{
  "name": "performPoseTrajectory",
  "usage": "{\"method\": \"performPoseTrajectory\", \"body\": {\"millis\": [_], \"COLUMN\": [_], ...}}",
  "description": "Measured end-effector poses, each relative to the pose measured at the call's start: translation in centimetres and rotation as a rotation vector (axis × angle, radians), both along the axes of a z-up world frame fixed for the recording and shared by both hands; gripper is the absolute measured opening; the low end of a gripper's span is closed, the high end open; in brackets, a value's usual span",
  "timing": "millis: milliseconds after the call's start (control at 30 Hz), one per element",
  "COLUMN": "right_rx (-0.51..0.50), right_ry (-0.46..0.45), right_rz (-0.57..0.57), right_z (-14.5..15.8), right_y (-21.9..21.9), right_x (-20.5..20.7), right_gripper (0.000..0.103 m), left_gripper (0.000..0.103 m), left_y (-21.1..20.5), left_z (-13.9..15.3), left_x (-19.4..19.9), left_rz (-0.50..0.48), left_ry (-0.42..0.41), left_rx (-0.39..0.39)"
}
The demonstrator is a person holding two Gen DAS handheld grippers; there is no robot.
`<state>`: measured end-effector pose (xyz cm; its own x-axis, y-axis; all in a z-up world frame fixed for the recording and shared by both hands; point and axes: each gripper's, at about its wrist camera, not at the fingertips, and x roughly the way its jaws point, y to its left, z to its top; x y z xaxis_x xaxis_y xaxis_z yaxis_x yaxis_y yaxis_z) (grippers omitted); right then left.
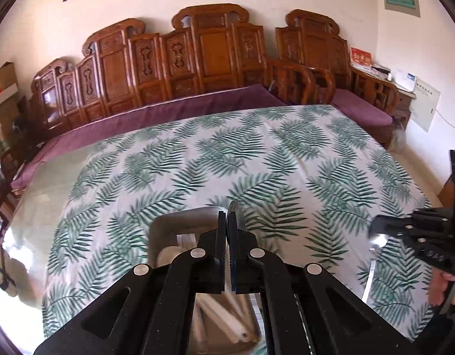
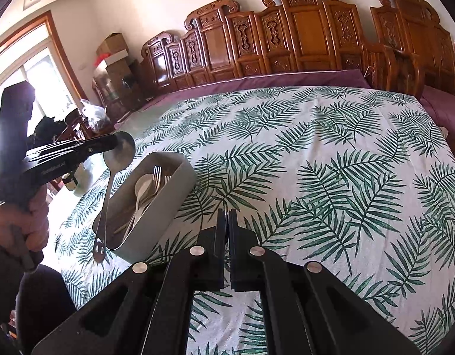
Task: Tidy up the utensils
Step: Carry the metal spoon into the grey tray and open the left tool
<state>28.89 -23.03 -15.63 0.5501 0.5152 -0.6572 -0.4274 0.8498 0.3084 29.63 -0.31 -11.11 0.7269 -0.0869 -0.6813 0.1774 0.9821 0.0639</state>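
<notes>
Because the left claw (image 1: 227,222) pinches the metal ladle (image 2: 121,151) only by the edge of its bowl, the grip looks thin. The long handle hangs free below it, and a swing or a small loosening could let the ladle twist or slip out. In the right wrist view, at the left of the frame, the handle runs down the outside of the grey utensil box (image 2: 186,174), on its left. Its holed end is low against the box's left wall, with the leaf-print desk (image 2: 316,177) under it. If it were let go from there, I judge the ladle would land on the cloth, or knock the rim and tip the box. The handle has to come over the rim first. The box already holds white spoons (image 2: 143,186) and a fork (image 2: 157,174), so a long ladle laid across them may also jam or stick out.

In the left wrist view the ladle's bowl shows as a thin disc just above the pressed-together fingertips at lower centre. The box lies directly beneath and slightly left.

The right claw (image 2: 228,219) has its fingers pressed together and hovers over bare cloth, to the right of the box. From the left view a blurred shiny shape sits under it. I cannot tell whether it pinches anything.
</notes>
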Motion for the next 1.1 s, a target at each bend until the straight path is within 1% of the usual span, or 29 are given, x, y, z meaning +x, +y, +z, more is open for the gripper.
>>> {"method": "performPoseTrajectory", "body": {"millis": [100,233,400,600,700,867,1000,1100], "right_rx": [0.002,0.004,0.003,-0.010,-0.011,-0.031,-0.058,-0.079], "right_ry": [-0.003,-0.003,0.003,0.002,-0.009,-0.027,-0.043,-0.057], "right_rz": [0.002,0.006,0.006,0.005,0.000,-0.016,-0.015,-0.002], "right_z": [0.1,0.1,-0.1,-0.1,0.2,1.1,2.0,2.6], "right_y": [0.1,0.3,0.7,1.4,1.6,2.2,3.2,4.3], "right_x": [-0.1,-0.3,-0.3,-0.3,-0.4,-0.2,0.1,0.5], "right_gripper": [0.003,0.003,0.003,0.003,0.003,0.003,0.003,0.003], "left_gripper": [0.001,0.001,0.001,0.001,0.001,0.001,0.001,0.001], "left_y": [1.6,3.4,4.7,5.5,5.9,6.3,6.6,6.6], "left_z": [-0.4,-1.4,-2.9,-5.0,-6.0,-7.5,-8.0,-7.8], "left_x": [0.5,1.2,1.8,2.5,2.9,3.5,4.1,4.1], "left_rz": [0.031,0.072,0.092,0.092,0.097,0.104,0.109,0.106], "left_ry": [0.001,-0.012,-0.027,0.011,0.044,0.097,0.130,0.127], "left_rx": [0.006,0.042,0.074,0.060,0.037,0.024,-0.010,-0.019]}}
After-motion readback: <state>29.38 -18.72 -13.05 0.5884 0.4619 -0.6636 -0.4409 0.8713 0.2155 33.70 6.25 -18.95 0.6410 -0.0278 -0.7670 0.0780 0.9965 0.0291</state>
